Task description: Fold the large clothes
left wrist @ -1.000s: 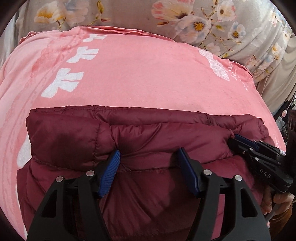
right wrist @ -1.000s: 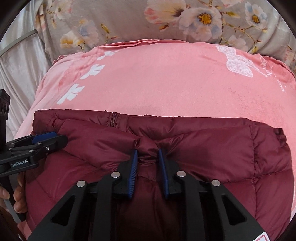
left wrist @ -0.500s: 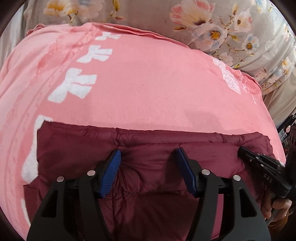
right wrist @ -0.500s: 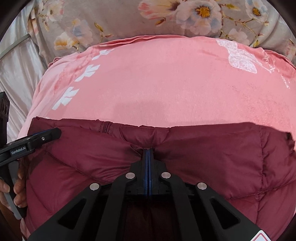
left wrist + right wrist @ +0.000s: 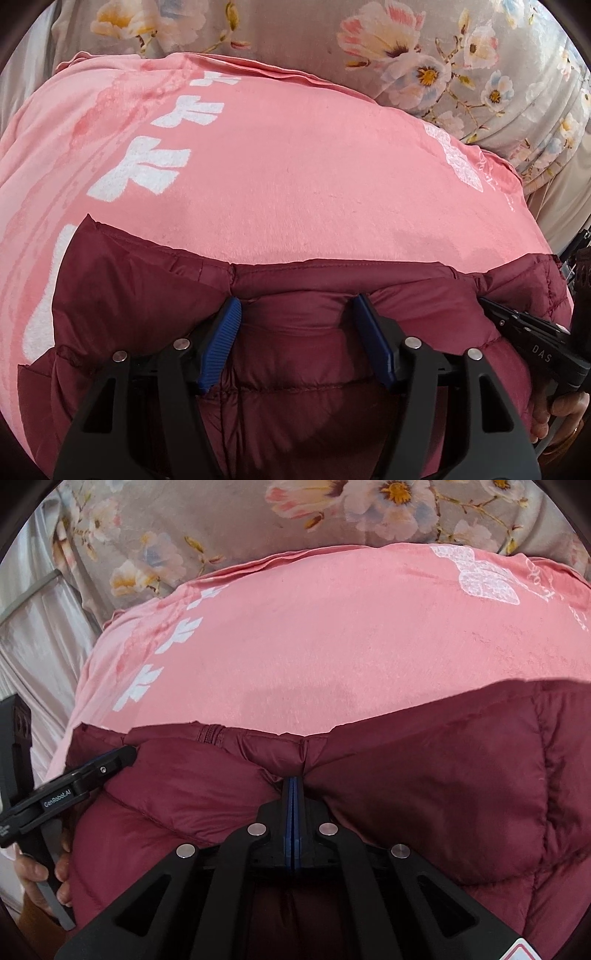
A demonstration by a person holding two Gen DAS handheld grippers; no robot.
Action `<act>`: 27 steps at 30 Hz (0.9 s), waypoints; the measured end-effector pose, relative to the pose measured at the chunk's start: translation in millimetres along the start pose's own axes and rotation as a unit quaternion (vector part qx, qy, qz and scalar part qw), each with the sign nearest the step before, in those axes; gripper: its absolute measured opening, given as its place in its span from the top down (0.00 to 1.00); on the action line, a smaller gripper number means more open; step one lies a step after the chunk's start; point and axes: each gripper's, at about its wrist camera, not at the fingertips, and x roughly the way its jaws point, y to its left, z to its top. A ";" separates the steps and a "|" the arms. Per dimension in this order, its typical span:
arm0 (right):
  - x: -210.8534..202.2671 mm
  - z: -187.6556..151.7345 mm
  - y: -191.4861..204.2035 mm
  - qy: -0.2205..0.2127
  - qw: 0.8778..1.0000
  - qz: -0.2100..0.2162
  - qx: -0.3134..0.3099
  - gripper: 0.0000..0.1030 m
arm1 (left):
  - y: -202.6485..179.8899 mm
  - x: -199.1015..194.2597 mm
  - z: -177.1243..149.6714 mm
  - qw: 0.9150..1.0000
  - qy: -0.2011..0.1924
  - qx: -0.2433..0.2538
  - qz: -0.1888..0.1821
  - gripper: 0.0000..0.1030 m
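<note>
One quilted maroon puffer jacket (image 5: pixel 424 775) on pink plush blanket (image 5: pixel 295 166); right gripper (image 5: pixel 293 786) pinched onto its hem, left gripper (image 5: pixel 295 328) wide, apparently just resting

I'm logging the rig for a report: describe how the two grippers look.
Both grippers are black plastic with triangular cut-outs, silver rivets and ribbed blue pads. The left gripper carries white "GenRobot.AI" lettering on its side, the right gripper white "DAS". A red-and-white sticker sits on the right one's body.
</note>
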 end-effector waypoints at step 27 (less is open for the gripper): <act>-38.0 -20.8 -129.1 -0.044 0.982 -0.126 0.131 1.00 | 75.6 -10.6 3.8 0.994 -0.013 -0.085 0.061 0.37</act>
